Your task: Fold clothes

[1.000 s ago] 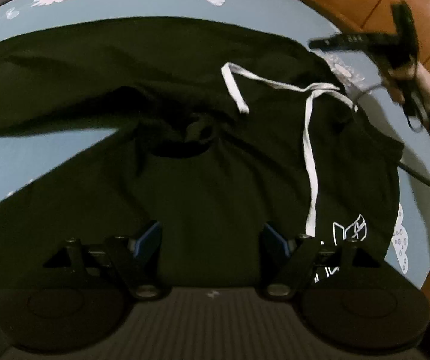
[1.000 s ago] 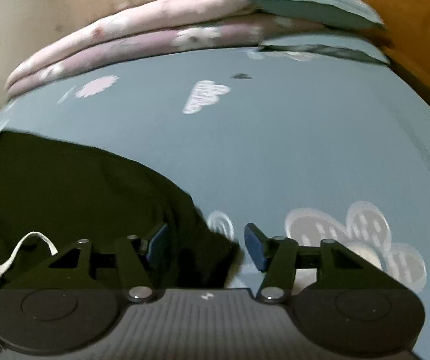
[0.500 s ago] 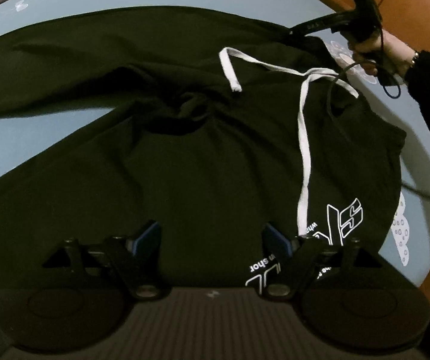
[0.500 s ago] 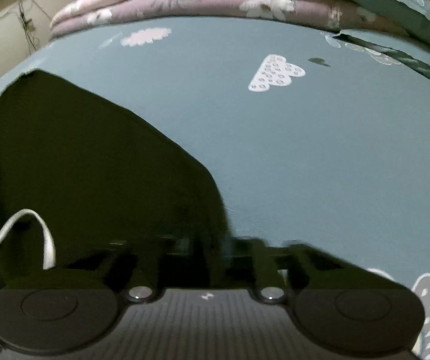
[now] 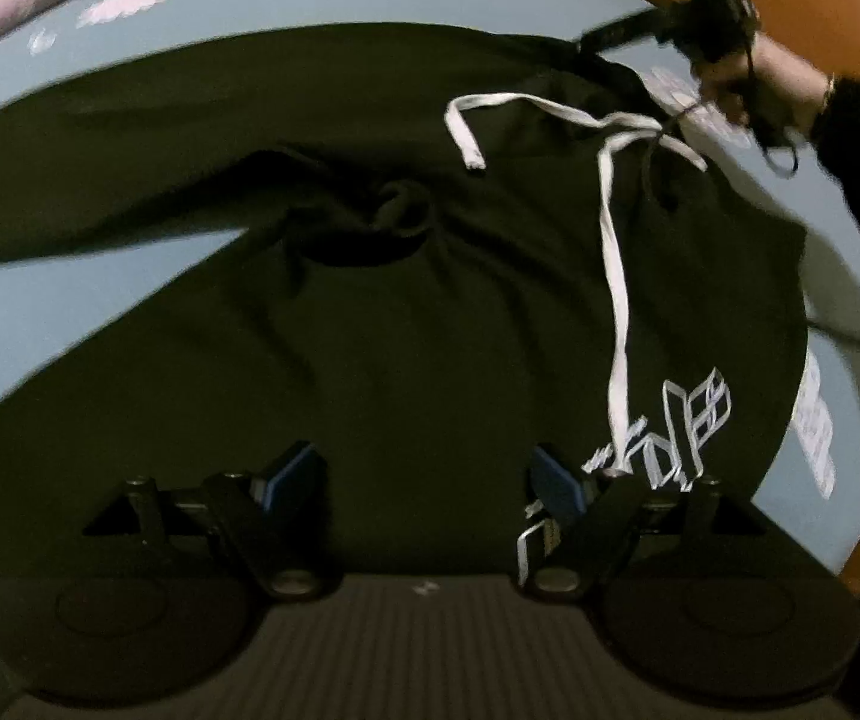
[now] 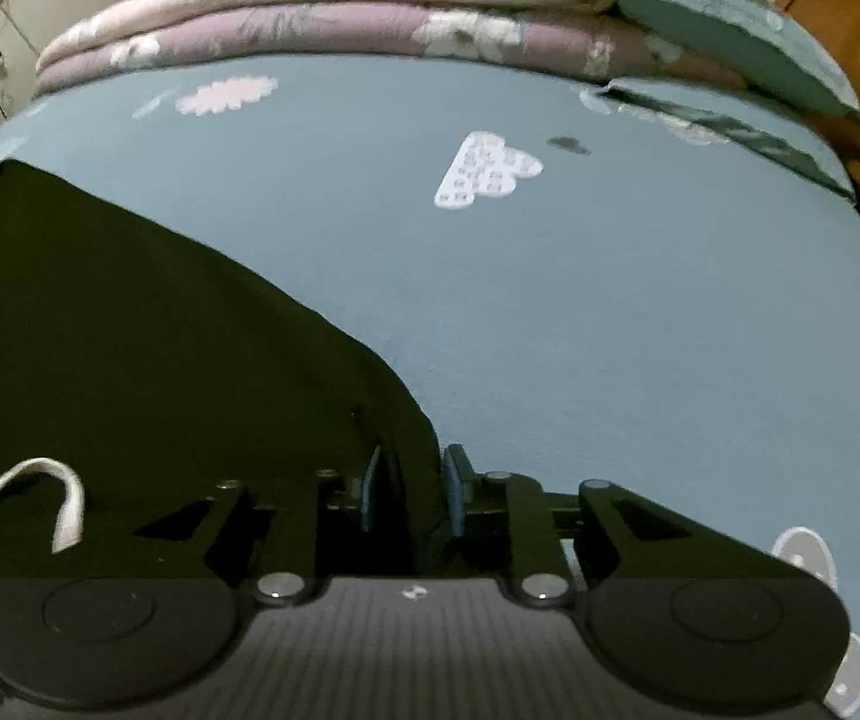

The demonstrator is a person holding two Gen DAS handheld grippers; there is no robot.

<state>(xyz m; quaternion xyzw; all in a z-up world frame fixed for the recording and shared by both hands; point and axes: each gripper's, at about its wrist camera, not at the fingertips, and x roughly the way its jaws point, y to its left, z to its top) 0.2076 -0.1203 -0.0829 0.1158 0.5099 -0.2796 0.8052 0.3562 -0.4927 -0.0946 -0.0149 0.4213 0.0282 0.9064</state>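
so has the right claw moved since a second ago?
Yes. The right claw slid left off the bedsheet flower print onto the hoodie edge, now clamped.

The hoodie [image 5: 370, 312] is lying spread on the bed sheet [image 6: 610, 312]; its drawstring [image 5: 616, 300] is trailing across it; folded quilts [image 6: 370, 12] are sitting behind.

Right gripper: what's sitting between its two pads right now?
A bunched edge of the black hoodie sits between the right gripper's pads, shown in the right wrist view.
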